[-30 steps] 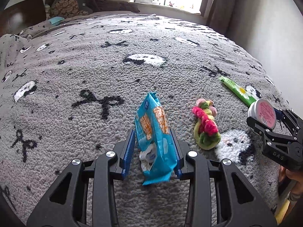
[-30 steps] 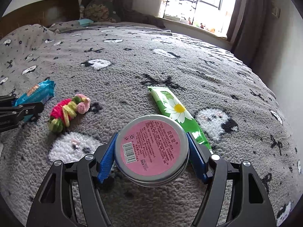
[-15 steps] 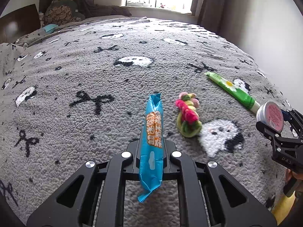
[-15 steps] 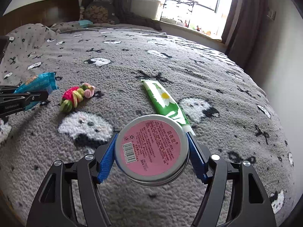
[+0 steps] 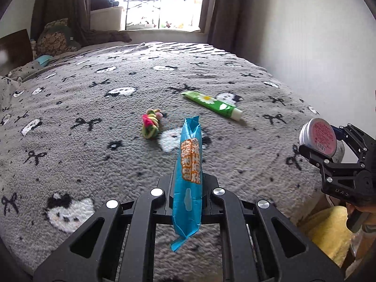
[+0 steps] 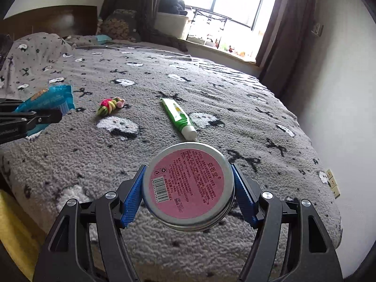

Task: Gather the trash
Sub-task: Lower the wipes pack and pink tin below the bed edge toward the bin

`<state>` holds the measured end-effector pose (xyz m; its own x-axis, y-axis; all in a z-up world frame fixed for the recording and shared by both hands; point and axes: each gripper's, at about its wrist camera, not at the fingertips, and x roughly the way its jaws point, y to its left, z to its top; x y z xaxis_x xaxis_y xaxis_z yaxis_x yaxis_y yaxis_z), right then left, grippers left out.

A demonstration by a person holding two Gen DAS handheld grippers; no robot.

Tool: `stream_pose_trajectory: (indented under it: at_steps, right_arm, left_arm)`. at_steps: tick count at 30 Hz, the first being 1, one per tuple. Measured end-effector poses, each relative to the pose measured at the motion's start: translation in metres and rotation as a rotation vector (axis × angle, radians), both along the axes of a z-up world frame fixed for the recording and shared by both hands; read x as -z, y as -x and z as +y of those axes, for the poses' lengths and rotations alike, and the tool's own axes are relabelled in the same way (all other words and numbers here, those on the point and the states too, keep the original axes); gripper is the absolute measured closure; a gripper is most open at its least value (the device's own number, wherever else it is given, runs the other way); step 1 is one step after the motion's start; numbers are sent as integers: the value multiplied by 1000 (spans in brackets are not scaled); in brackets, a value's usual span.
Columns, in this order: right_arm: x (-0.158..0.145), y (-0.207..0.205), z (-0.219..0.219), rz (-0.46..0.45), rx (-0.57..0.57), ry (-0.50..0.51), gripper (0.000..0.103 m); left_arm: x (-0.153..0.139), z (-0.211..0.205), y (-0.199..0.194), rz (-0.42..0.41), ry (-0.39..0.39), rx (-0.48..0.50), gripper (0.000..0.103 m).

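- Blue snack wrapper [image 5: 189,174] is up off the bed, pinched flat and edge-on in the left tool [image 5: 188,193], its tail drooping below the fingers and its crimped top pointing ahead.
- Left tool is closed hard on that wrapper, both fingers pressed against its sides.
- From the right wrist view the same wrapper [image 6: 48,99] shows at the far left, poking out past the left tool [image 6: 35,117].
- Round metal tin [image 6: 189,189] with a pink label and a barcode sits in the right tool [image 6: 189,195], held clear of the blanket.
- Right tool is clamped on the tin, 1 blue pad [image 6: 131,198] on each side of its rim.
- In the left wrist view that tin [image 5: 318,137] hangs at the right edge, gripped by the right tool [image 5: 324,141], out past the bed's near corner.
- Green tube [image 6: 178,117] with a daisy print lies flat on the blanket, white cap toward the camera, just beyond the tin.
- Bundle of pink, yellow and green hair ties [image 6: 110,105] lies on the blanket to the left of the tube, apart from it.
- Both rest on the grey fleece blanket [image 5: 94,108] with black bows and white cartoon faces, which covers the bed.
- Something yellow [image 5: 326,230] shows low at the bed's near edge; what it is, I cannot tell.
- Far back: a bright window [image 6: 225,11] with dark curtains, and pillows at the head of the bed.
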<state>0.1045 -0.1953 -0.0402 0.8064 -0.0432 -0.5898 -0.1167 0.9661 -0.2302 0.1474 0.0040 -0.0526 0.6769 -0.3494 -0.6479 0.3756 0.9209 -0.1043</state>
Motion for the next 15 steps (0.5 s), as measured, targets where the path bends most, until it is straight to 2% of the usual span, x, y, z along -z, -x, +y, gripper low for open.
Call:
stream_pose_trajectory:
  at_steps: [9, 15]
  right_arm:
    - [-4, 75, -8, -36, -6, -30, 32]
    - [7, 115, -8, -27, -14, -45, 32]
  left_arm:
    - [-2, -22, 84, -20, -9, 73, 93]
    - [17, -24, 123, 13, -7, 86, 93]
